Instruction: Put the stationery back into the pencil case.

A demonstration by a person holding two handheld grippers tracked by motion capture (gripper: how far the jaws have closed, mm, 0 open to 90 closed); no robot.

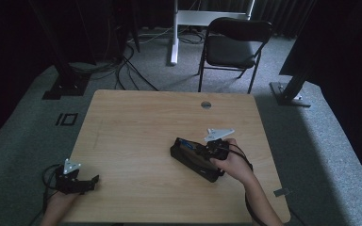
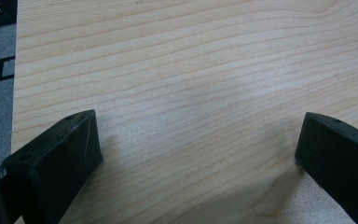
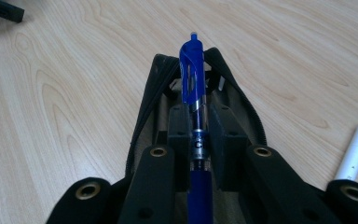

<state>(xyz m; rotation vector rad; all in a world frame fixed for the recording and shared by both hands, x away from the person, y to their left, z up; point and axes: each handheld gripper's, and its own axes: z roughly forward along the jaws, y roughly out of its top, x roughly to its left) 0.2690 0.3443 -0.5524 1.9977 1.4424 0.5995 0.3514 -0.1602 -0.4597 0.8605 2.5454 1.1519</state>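
A black zip pencil case (image 1: 192, 161) lies open on the wooden table (image 1: 136, 127), right of centre. My right gripper (image 1: 201, 149) hovers over it, shut on a blue pen (image 3: 192, 70). In the right gripper view the right gripper (image 3: 199, 128) clamps the pen's barrel, and the pen's clip end points out over the pencil case (image 3: 145, 100) opening. The left gripper (image 1: 90, 181) rests low at the table's front left corner. Its jaws stand wide apart over bare wood in the left gripper view (image 2: 198, 154), with nothing between them.
A white cylinder, perhaps a marker (image 3: 355, 150), lies on the table beside the case. A round cable hole (image 1: 206, 104) sits near the far edge. Beyond the table stand a black chair (image 1: 233, 44) and a white desk leg (image 1: 174, 33).
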